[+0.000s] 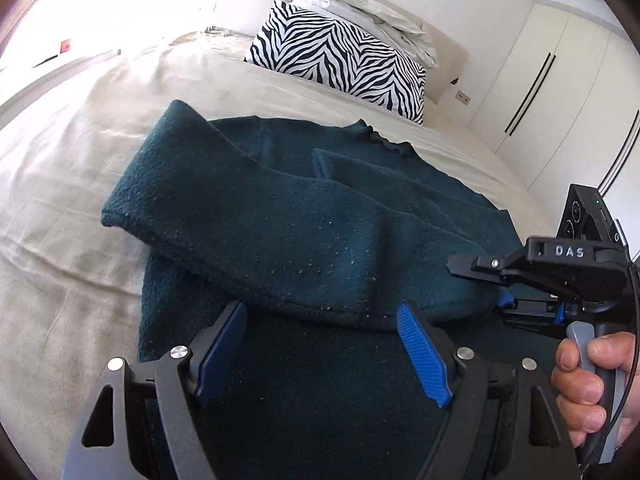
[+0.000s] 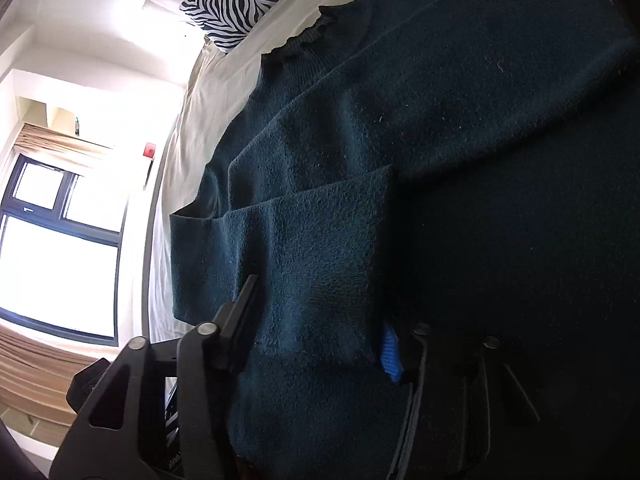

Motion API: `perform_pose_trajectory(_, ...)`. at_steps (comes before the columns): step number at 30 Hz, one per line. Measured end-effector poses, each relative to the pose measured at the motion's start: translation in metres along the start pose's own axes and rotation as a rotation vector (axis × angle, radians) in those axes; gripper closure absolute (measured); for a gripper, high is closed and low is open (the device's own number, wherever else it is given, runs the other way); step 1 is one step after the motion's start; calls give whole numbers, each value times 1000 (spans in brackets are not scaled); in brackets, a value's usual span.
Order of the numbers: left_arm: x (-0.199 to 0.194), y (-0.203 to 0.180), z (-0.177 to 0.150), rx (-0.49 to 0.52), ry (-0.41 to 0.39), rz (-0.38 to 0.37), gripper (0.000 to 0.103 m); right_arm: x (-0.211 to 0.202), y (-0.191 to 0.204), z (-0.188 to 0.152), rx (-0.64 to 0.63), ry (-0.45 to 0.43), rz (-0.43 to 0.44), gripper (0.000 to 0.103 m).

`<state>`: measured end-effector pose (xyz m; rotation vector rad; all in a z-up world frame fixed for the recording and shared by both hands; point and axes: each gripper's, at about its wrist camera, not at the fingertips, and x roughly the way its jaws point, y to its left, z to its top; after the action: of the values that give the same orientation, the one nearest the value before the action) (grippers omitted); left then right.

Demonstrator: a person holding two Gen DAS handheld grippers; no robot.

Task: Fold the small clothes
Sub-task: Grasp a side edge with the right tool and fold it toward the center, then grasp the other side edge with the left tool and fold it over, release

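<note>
Centrally on one beige bed (image 1: 80,168) lies one dark teal sweater (image 1: 304,216), both sleeves folded across, open sheet left and beyond; left gripper (image 1: 324,354) jaws spread empty at its hem, right gripper (image 2: 320,320) jaws pinching a sleeve cuff (image 2: 320,248); one zebra pillow (image 1: 340,60) beyond.

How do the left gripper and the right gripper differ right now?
The left gripper stands wide open above the dark green sweater, its blue pads gripping nothing; the right gripper has fabric of a folded sleeve between its fingers. The left shows both blue pads, the right only one. Both are black, with blue pads.
</note>
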<state>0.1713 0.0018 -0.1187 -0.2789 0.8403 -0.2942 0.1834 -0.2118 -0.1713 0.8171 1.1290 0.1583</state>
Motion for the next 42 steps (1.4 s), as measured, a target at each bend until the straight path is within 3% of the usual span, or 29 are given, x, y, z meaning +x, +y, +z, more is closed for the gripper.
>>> perform_pose_trajectory(3, -1, 8, -2, -41, -6, -23, 23, -3, 15, -1, -82, 3, -62, 90)
perform_pose_trajectory(11, -5, 15, -8, -66, -38, -34, 24, -56, 102, 8, -447, -172, -209, 92)
perform_pose_trajectory(13, -5, 15, -8, -67, -40, -32, 24, -69, 113, 19, -488, -205, -219, 92)
perform_pose_trajectory(17, -5, 15, -8, -62, -40, -28, 24, -78, 95, 59, -432, -221, -245, 92)
perform_pose_trajectory(21, -4, 15, -7, -69, -35, -30, 24, -73, 39, 97, -302, -182, -292, 92)
perform_pose_trajectory(25, -6, 21, -1, -107, -19, -42, 31, -65, -24, 108, -213, -138, -328, 92)
perform_pose_trajectory(28, -16, 30, 13, -160, -31, -54, 34, -56, -48, 105, -182, -98, -301, 89)
perform_pose_trajectory(34, -19, 51, 82, -178, -103, -57, 36, -53, -61, 97, -142, -98, -253, 87)
perform_pose_trajectory(38, 16, 51, 123, -156, -46, -87, 46, -53, -54, 96, -131, -94, -246, 87)
perform_pose_trajectory(42, 65, 51, 134, -164, 56, -86, 50, -58, -62, 99, -57, -88, -208, 84)
